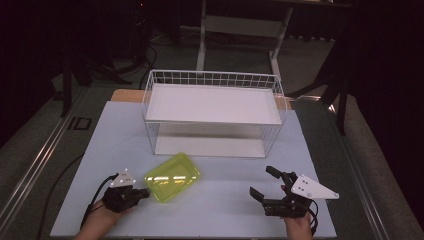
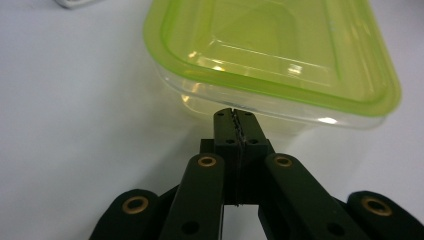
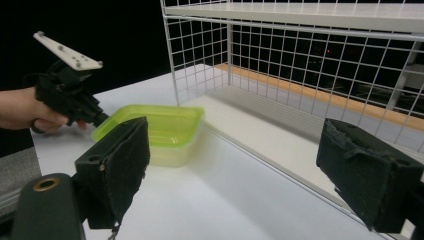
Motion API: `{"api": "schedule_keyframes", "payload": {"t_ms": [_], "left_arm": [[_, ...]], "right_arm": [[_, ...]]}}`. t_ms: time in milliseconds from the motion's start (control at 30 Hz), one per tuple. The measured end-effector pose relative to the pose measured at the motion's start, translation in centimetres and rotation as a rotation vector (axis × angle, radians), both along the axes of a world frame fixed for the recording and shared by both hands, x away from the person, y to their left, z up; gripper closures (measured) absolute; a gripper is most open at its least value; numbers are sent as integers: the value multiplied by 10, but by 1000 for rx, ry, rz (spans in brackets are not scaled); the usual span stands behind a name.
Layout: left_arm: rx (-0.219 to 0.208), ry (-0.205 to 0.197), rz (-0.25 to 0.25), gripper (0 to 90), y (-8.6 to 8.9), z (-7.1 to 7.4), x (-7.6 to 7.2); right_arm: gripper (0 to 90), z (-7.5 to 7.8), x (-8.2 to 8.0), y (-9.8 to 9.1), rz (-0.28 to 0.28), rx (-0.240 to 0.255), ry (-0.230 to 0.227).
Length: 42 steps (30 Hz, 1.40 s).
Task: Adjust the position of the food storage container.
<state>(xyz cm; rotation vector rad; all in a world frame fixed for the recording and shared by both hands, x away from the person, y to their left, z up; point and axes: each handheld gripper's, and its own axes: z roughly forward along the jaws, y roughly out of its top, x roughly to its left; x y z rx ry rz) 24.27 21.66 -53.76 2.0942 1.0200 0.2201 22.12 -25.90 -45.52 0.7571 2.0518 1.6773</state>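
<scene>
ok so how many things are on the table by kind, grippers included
green-lidded container: 1
white wire rack: 1
grippers: 2, left gripper shut with its fingers at the container's edge, right gripper open
total: 4

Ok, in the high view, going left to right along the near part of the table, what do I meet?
Left gripper, shut with its tip at the container's edge → yellow-green lidded plastic container → bare stretch of white table → right gripper, fingers open.

Wire rack [image 1: 214, 112] blocks my far side; green-lidded container [image 1: 172, 177] sits in front of it; bare table [image 1: 225, 210] between my 2 grippers.
</scene>
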Motion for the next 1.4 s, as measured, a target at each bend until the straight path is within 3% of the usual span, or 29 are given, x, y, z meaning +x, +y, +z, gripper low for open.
{"api": "schedule_keyframes", "payload": {"t_ms": [133, 233, 467, 600, 700, 800, 933, 1067, 1300, 1400], "left_arm": [[-22, -9, 35, 900, -3, -1, 12], [-18, -20, 34, 900, -6, -2, 19], [-53, -19, 57, 900, -13, -2, 39], [-60, -22, 47, 900, -19, -2, 49], [-39, -29, 44, 900, -21, -4, 55], [-19, -19, 57, 900, -16, -4, 53], [-25, -1, 66, 900, -6, 0, 40], [-30, 9, 49, 900, -8, 0, 33], [-42, 3, 36, 900, -20, 2, 43], [-24, -6, 34, 900, -31, 2, 52]], "right_arm": [[138, 0, -1, 0, 1, -3, -4], [138, 0, -1, 0, 3, -5, -3], [139, 1, -1, 1, 9, -8, -4], [139, 0, -1, 1, 7, -13, -3], [139, -1, 0, 1, 7, -13, -2], [139, 0, -1, 1, 9, -8, -5], [139, 0, -1, 1, 14, -15, -5], [139, 0, -1, 3, 16, -26, -10], [140, 1, -2, 3, 19, -29, -21], [140, 1, -2, 2, 22, -24, -15]]}}
